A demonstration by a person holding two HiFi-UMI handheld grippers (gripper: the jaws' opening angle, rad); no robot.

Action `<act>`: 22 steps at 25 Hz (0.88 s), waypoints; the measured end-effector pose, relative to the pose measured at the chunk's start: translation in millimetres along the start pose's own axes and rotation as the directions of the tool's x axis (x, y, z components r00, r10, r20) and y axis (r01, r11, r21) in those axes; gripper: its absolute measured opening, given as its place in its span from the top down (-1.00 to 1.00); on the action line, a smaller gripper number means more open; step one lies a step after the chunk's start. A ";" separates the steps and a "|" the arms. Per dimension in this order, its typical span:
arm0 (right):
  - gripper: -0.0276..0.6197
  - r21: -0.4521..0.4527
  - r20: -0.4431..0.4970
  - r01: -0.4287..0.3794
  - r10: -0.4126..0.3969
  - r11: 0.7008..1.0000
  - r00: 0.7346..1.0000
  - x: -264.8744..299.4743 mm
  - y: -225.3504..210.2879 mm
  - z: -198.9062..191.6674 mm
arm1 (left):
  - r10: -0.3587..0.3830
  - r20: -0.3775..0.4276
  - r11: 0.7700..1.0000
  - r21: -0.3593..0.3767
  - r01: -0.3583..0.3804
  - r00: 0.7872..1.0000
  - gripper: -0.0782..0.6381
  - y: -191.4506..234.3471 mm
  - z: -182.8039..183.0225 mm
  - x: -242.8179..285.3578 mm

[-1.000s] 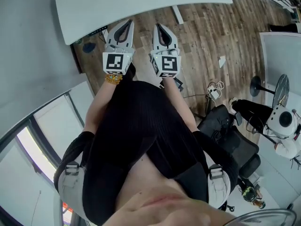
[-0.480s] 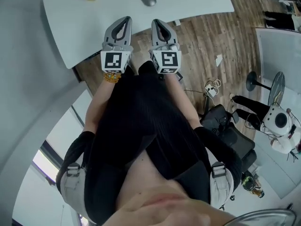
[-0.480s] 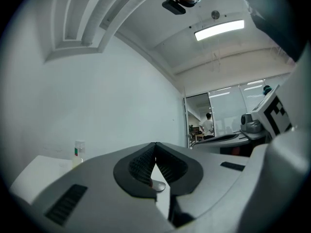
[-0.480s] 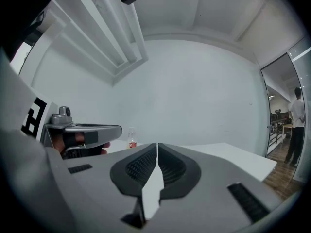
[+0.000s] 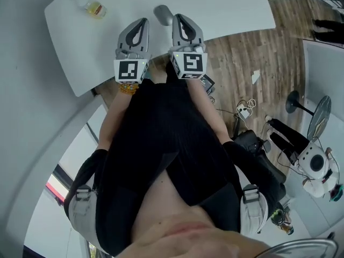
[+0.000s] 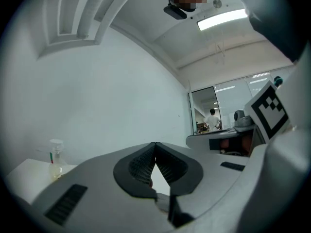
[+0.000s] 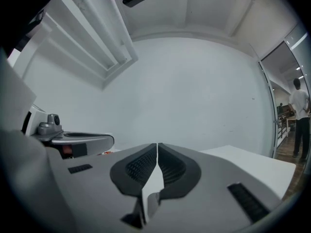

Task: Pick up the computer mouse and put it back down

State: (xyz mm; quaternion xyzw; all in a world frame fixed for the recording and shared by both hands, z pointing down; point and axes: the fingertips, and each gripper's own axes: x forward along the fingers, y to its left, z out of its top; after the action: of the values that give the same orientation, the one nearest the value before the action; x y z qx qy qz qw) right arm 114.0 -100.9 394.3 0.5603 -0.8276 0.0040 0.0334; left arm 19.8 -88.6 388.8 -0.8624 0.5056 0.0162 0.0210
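Head view steeply down; gripper views level; table (image 5: 226, 4) shared.

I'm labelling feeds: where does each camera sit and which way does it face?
Head view: on the person's head, looking steeply down at white table, grey oval computer mouse, clear plastic bottle; black-clad torso, left gripper, right gripper show.
Left gripper view: on the left gripper, looking along its shut fingers toward a white wall; right gripper at right.
Right gripper view: on the right gripper, same heading; left gripper at left.
Shared: head and left gripper views show the bottle.
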 end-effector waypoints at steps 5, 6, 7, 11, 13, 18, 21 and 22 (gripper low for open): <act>0.82 -0.008 -0.020 -0.039 0.039 0.999 0.999 38.2 -31.6 -4.7 | 0.071 0.004 0.997 -0.011 -0.071 0.997 0.74 17.3 5.8 39.7; 0.82 -0.008 -0.024 -0.040 0.040 0.999 0.999 44.4 -35.7 -3.9 | 0.079 0.015 0.997 -0.011 -0.079 0.997 0.74 21.9 7.0 44.4; 0.82 -0.014 -0.026 -0.038 0.038 0.999 0.999 48.1 -37.4 -2.3 | 0.083 0.027 0.996 -0.015 -0.083 0.996 0.74 26.6 7.0 46.5; 0.82 -0.060 -0.007 -0.012 0.012 0.998 1.000 58.7 -35.2 7.4 | 0.056 0.060 0.998 -0.038 -0.054 0.997 0.74 45.0 6.5 56.5; 0.82 -0.049 -0.007 0.014 -0.014 0.999 1.000 62.5 -37.9 7.1 | 0.019 0.056 0.999 -0.027 -0.018 0.998 0.74 46.6 7.0 66.0; 0.82 -0.043 -0.024 0.019 -0.020 0.999 1.000 69.4 -29.4 -2.1 | -0.002 0.062 1.000 -0.030 0.004 0.998 0.74 54.5 8.2 67.9; 0.82 -0.046 -0.034 0.007 -0.009 0.999 0.999 74.5 -23.8 -6.8 | -0.002 0.071 0.999 -0.042 0.005 0.997 0.74 59.6 0.1 75.9; 0.82 -0.048 -0.034 0.006 -0.008 0.999 0.999 76.5 -22.8 -7.4 | -0.008 0.071 0.999 -0.039 0.011 0.997 0.74 59.8 0.4 77.4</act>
State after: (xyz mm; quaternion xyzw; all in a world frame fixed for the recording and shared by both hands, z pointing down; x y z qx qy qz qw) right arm 107.2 -180.0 405.6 0.5622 -0.8247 -0.0064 0.0612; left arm 5.4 -185.2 383.4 -0.8639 0.5000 0.0566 0.0218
